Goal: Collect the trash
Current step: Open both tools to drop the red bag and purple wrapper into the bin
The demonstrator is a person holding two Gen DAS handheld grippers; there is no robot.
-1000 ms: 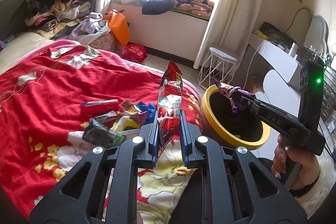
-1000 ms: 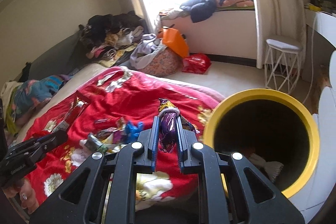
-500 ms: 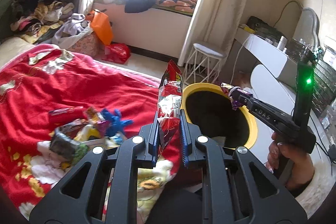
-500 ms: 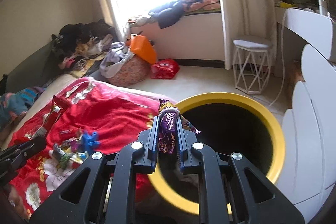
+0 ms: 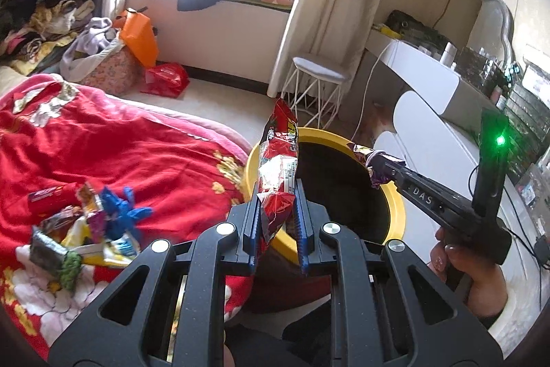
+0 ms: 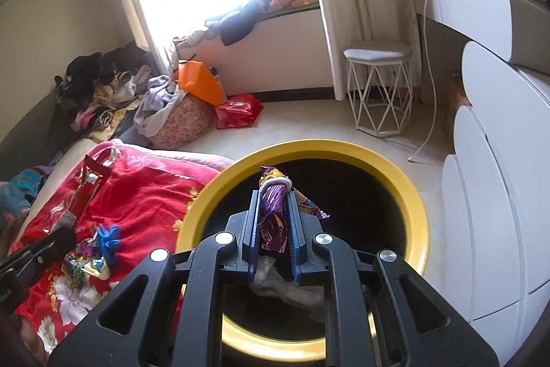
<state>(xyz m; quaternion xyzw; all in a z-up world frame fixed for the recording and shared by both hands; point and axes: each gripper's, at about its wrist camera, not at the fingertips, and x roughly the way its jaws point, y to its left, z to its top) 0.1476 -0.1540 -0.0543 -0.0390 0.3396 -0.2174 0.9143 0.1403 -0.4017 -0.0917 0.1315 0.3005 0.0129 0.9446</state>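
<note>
Since a second ago the yellow bin (image 5: 395, 195) has slid toward centre frame in my left view, where my left gripper (image 5: 276, 212) stays clamped on a red snack bag (image 5: 278, 167) standing up over the rim. Seen from my right view, my right gripper (image 6: 273, 222) is pinched on a purple wrapper (image 6: 273, 219) at centre frame, over the bin's dark mouth, with more wrappers (image 6: 91, 258) on the red blanket (image 6: 144, 195) at lower left.

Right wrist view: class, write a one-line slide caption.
Right gripper clamps a purple wrapper over the yellow-rimmed bin beside the red blanket.
</note>
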